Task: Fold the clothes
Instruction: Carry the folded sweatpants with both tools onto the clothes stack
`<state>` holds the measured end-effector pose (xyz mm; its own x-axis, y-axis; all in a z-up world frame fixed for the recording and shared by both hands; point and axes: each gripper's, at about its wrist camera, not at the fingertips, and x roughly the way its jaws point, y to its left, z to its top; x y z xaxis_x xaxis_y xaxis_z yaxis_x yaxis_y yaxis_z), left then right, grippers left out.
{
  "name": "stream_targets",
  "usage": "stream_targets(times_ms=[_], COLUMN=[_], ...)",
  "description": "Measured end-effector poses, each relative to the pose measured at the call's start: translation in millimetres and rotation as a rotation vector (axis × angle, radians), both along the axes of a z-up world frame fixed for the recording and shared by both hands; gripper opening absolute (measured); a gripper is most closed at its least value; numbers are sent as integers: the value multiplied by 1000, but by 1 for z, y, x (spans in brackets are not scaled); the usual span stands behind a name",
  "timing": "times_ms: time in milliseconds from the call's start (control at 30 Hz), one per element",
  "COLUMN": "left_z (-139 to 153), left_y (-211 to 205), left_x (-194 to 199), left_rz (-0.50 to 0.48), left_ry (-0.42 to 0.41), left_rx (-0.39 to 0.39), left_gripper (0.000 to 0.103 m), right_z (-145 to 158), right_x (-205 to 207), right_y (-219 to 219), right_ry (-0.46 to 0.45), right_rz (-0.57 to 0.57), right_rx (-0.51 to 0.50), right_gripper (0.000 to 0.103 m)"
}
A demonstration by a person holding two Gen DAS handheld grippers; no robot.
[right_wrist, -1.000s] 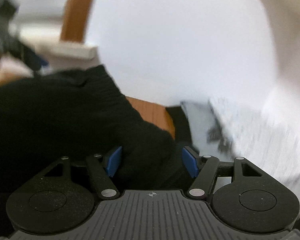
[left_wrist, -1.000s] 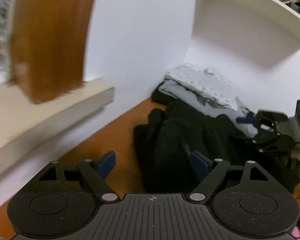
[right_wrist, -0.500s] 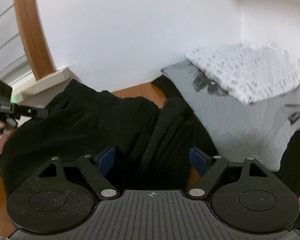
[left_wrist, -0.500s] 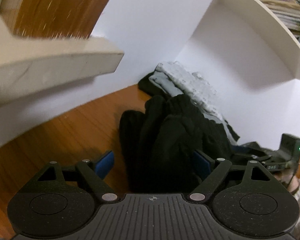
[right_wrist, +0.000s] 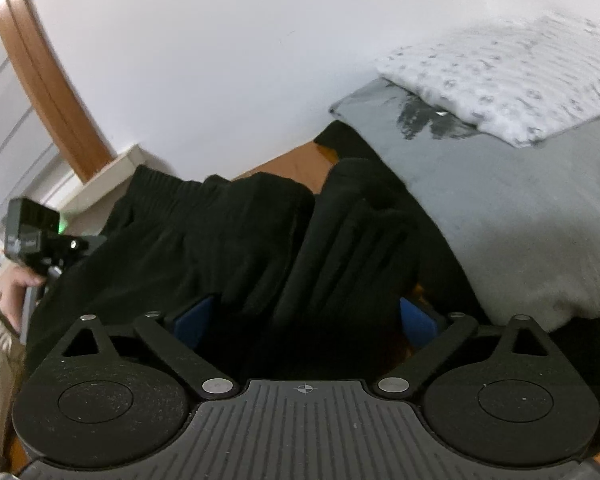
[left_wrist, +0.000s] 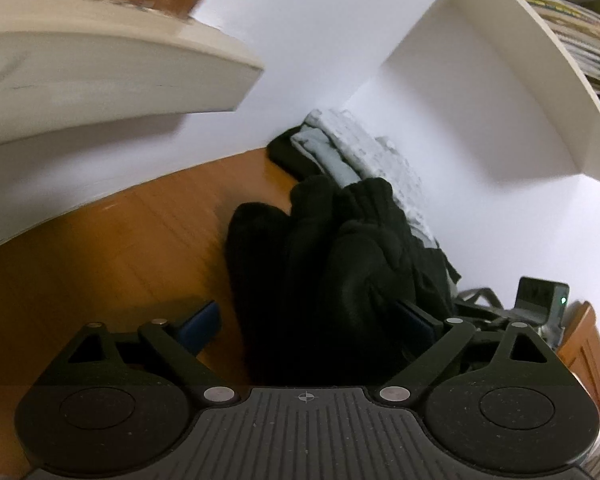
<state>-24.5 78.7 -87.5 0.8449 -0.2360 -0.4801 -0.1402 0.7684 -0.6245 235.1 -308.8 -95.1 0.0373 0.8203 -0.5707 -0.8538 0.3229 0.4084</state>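
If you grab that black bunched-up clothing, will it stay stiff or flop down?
Probably flop: the black garment lies in soft, rumpled folds on the wooden table, so it would likely sag from the pinch point. It looks like thick, ribbed cloth, so likely grippy rather than slippery. It won't roll.

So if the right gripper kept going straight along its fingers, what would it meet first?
Most likely the crumpled black garment, already bunched between the opening jaws of the right gripper without being pinched. The folded grey garment lies further right, off that line; depth is hard to judge.
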Motion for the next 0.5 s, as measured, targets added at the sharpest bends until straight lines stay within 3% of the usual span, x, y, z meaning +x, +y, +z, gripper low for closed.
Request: stream_targets(times_ms=[100,167,267,400,500], left_z=[-1,-1,2,11,26], left_y=[-4,-4,-5,-13,-26], left_x=[10,14,14,10,3], left_rz=[-31,-54,-61,-61,-63], left_ry=[1,-1,-28,-51,-82], left_rx=[4,-7,7,67,138], left_gripper=[85,72,61,55,51], right_z=[-3,-5,-6,6,18], right_x=[2,4,2,-18,-33], right_y=[2,1,-3,-12,-19], right_ry=[21,42,55,-34,-102], right_rz=[33,44,50,41,48], right_rx=[31,52,88,141,186], right_gripper=[80,73,63,53,51])
